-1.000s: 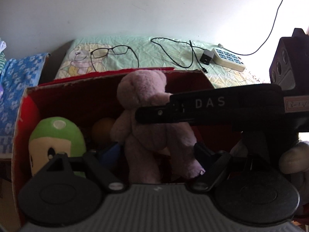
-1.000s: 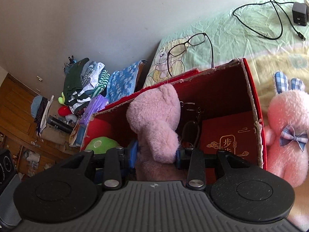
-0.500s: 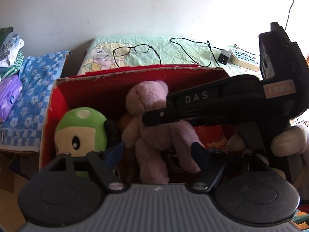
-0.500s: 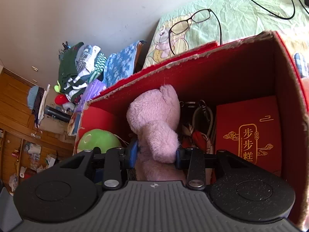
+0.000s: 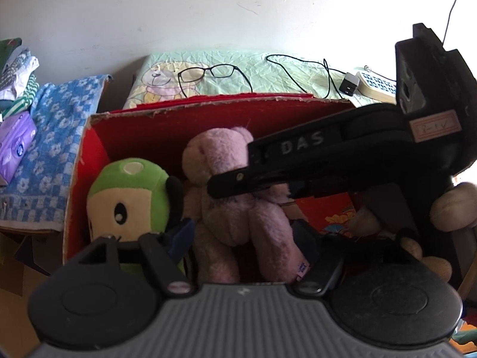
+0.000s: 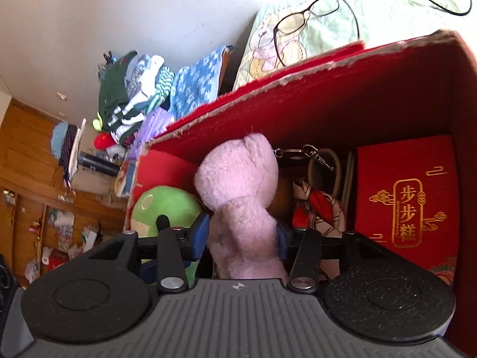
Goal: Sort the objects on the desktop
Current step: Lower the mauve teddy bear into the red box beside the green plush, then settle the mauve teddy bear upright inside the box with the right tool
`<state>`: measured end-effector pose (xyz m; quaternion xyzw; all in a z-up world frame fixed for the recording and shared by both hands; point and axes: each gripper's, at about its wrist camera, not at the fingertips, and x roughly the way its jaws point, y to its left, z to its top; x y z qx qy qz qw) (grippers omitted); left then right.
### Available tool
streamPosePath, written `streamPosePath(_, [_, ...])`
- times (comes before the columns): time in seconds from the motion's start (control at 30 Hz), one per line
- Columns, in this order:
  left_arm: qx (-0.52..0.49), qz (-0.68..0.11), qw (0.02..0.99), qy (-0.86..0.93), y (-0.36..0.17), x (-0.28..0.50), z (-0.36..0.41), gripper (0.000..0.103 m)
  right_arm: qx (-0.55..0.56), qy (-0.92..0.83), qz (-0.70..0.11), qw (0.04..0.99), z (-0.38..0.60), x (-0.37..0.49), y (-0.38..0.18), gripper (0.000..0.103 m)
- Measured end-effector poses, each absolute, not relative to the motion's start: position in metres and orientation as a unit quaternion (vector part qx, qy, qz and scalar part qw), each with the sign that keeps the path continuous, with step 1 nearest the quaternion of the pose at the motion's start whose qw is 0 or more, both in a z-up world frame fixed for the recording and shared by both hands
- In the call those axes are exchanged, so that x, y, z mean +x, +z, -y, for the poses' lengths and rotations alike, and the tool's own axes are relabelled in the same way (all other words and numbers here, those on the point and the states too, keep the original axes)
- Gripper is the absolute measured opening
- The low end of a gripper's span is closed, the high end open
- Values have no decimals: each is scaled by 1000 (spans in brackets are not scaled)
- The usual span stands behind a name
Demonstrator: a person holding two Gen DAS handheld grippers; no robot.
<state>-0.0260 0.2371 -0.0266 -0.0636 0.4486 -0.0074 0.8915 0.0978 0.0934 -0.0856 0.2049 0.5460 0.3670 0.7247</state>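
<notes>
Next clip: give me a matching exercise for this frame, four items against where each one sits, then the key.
Things:
1. pink plush bear
2. green plush toy
3. glasses
4. red gift box with gold lettering

Places:
A. on the pale green bedding behind the red cardboard box
B. at the left end inside the cardboard box
C. between the right gripper fingers
D. at the right end inside the cardboard box

Pairs: 1-C, 2-B, 3-A, 4-D
</notes>
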Motion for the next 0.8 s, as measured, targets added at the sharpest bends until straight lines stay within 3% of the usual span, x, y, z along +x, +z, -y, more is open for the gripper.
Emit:
streamPosePath(0.1, [-65, -446, 893, -7, -26, -28, -236, 76, 220, 352, -536, 736, -78, 96, -82, 46])
streamPosePath(0.17, [-63, -445, 894, -6, -26, -28, -236, 75, 231, 344, -530, 740, -68, 95, -80, 35])
streamPosePath(0.37, [-55, -441, 896, -6, -26, -29, -231, 75, 244, 333, -522, 746, -57, 94, -76, 22])
streamPosePath(0.8, [-52, -445, 894, -5, -30, -27, -231, 75, 220, 351, -536, 736, -81, 99, -84, 22])
